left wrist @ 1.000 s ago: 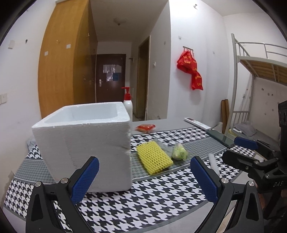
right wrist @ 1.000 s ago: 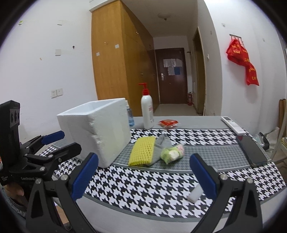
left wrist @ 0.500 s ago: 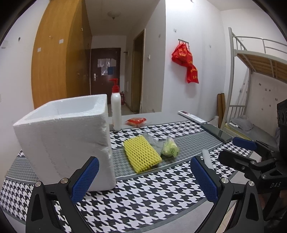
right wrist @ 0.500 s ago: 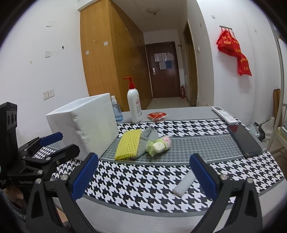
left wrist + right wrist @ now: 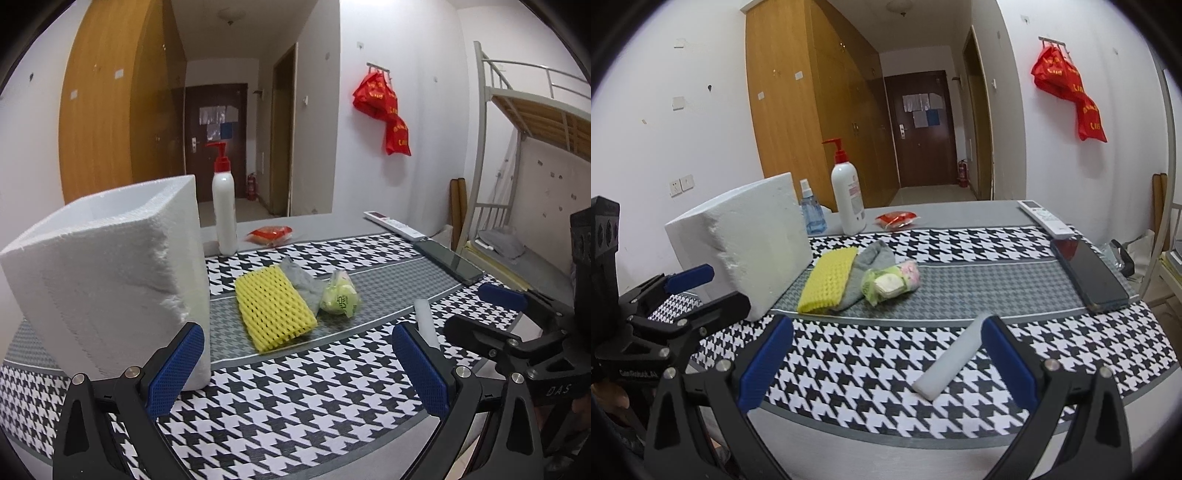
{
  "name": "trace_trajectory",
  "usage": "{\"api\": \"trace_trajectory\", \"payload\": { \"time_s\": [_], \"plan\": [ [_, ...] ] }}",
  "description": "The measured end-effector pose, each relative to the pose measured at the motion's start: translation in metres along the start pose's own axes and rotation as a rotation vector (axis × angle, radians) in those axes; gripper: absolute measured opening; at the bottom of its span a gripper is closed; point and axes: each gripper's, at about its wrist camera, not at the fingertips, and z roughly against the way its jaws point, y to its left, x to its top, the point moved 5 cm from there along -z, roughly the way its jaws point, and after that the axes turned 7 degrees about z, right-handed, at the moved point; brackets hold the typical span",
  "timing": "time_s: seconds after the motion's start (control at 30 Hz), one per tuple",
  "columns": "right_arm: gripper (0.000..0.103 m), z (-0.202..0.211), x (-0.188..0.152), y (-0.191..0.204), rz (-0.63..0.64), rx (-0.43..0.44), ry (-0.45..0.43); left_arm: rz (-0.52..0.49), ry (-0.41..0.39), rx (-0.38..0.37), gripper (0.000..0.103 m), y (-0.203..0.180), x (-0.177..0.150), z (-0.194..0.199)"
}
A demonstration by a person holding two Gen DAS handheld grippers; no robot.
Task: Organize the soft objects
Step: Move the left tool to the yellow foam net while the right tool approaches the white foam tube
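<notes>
- Left-wrist view showed the table (image 5: 332, 398) under its houndstooth cloth, with my left gripper (image 5: 295, 369) held low over the near edge, jaws spread wide and holding nothing.
- White foam box (image 5: 107, 280) stood upright on the cloth, open at the top, just ahead of my left gripper's left-hand finger; from the right-wrist view it sat well off to the left (image 5: 746, 251).
- My right gripper (image 5: 886, 358) was also wide open and empty, over the near edge of the table.
- Yellow foam net (image 5: 273, 306) lay flat just to the right of the box, ahead of my left gripper and between its fingers in view, but well apart from them.
- Grey sock (image 5: 866, 275) lay partly under the net's far side, touching it.
- Small green-wrapped bundle (image 5: 890, 282) rested against the sock, ahead of my right gripper.
- White foam stick (image 5: 949, 360) lay flat on the cloth, nearest to my right gripper; in that view its far end reached the tip of the right-hand finger, and I could not tell whether they touched.
</notes>
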Motion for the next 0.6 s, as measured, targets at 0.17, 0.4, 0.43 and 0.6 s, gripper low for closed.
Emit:
{"api": "trace_trajectory", "payload": {
  "time_s": [0.17, 0.4, 0.43, 0.6],
  "plan": [
    [0.103, -0.006, -0.003, -0.011, -0.004, -0.002, 0.017, -0.012, 0.029, 0.025, 0.102, -0.005, 0.0, -0.016],
    [0.103, -0.023, -0.016, -0.027, -0.039, 0.0, 0.081, 0.009, 0.075, 0.039, 0.102, -0.009, -0.001, -0.036],
    [0.103, -0.024, -0.016, -0.027, -0.038, 0.005, 0.086, 0.007, 0.08, 0.038, 0.102, -0.009, -0.001, -0.038],
    [0.103, -0.027, -0.018, -0.032, -0.047, 0.015, 0.101, 0.004, 0.096, 0.041, 0.102, -0.013, 0.0, -0.046]
  ]
}}
